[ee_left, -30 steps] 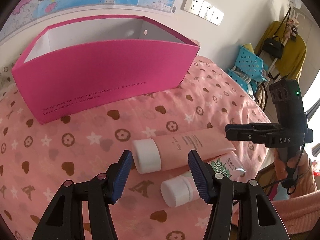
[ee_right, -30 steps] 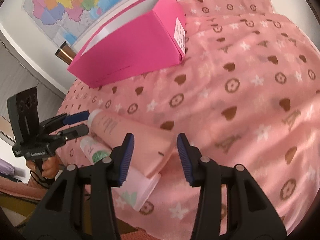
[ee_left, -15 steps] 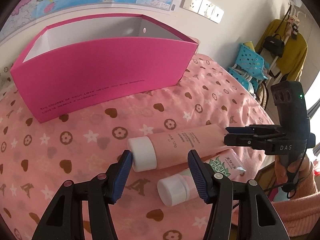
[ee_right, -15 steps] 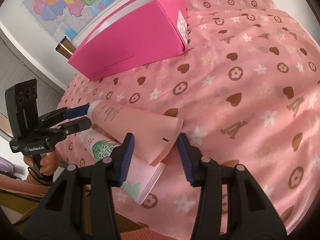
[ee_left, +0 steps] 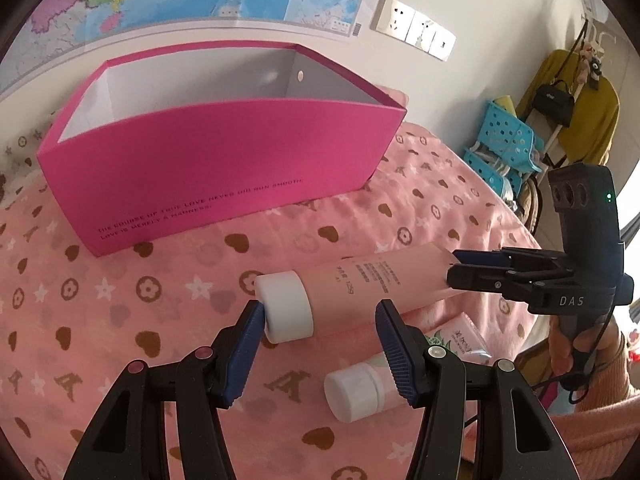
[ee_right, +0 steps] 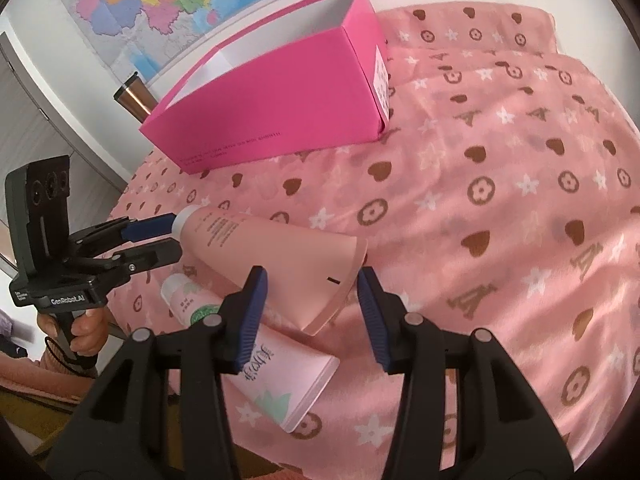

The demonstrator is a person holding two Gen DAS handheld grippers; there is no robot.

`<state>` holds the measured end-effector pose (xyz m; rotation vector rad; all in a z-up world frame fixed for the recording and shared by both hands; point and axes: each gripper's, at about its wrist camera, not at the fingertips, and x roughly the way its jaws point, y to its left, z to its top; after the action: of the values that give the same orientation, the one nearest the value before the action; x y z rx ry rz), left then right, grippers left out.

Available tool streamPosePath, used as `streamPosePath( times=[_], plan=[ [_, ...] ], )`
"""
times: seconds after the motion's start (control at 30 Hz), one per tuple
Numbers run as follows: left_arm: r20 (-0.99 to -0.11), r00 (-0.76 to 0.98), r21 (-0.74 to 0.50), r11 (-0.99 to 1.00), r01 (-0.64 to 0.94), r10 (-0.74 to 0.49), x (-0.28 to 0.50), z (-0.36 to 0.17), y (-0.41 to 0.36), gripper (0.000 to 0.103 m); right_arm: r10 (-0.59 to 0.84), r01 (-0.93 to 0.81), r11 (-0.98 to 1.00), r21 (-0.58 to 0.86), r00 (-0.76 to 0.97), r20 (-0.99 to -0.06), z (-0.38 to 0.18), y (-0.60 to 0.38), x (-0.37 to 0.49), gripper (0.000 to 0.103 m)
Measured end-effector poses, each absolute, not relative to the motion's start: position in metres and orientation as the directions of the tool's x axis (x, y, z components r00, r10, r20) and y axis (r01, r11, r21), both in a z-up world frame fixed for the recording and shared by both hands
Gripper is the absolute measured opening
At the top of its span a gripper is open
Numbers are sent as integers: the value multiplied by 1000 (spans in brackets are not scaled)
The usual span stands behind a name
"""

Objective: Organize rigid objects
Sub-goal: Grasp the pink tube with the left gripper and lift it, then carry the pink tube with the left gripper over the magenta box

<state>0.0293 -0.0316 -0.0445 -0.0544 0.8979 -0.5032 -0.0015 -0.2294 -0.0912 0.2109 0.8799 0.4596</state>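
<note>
the long pink plastic tube with a white cap (ee_left: 360, 284) lies on the bed near its front edge - light, smooth, a bit squishy. both jaws stand open around it - grab the stiff cap and flat end.

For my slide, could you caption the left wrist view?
Open left gripper at the capped end of a pink tube, magenta box behind.
</note>
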Motion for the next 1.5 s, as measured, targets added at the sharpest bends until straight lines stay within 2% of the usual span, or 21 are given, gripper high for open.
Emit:
streamPosePath(
  times=[1.5],
  plan=[
    [-624, 682, -174, 919, 353, -380, 54, 18, -16, 59, 470, -403, 880, 251, 664, -582, -22, -212, 35, 50]
  ],
)
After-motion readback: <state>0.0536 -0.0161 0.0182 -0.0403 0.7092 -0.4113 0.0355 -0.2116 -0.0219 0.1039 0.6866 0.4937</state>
